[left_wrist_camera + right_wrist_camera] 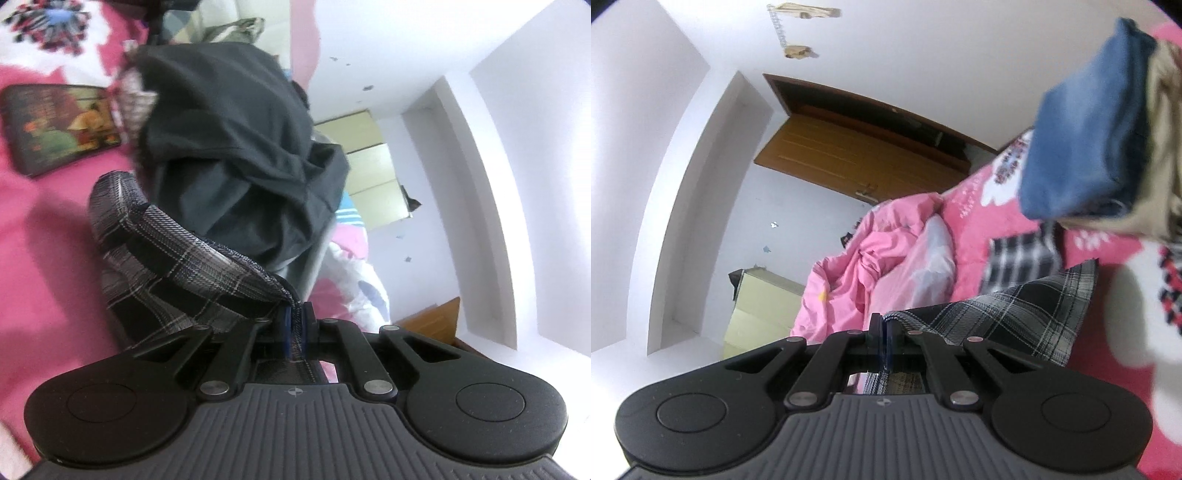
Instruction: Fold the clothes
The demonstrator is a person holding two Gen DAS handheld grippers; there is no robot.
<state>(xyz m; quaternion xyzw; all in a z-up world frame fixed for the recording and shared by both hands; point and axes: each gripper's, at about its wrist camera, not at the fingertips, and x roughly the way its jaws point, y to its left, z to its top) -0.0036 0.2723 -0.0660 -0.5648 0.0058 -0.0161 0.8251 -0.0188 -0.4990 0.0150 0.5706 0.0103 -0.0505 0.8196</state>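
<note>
- Left wrist view: my left gripper (294,325) is clamped tight on the hem of the plaid garment (177,258), a thin strip of cloth pinched between the closed fingers.
- The plaid cloth arcs up off the pink bedspread (48,240) in a rounded fold and runs away from me.
- Just beyond it, a dark grey garment (236,147) lies heaped and touches the plaid.
- A picture book (55,125) lies flat near the bedspread's far left edge, well apart from the clothes.
- Right wrist view: my right gripper (886,332) is squeezed shut on another edge of the same plaid garment (1015,317), which spreads off to the right over the bedspread (1108,369).
- A folded blue garment (1082,140) sits on a beige one (1163,147) towards the bedspread's far right edge, blurred.
- A crumpled pink quilt (868,258) is bunched at the far edge.
</note>
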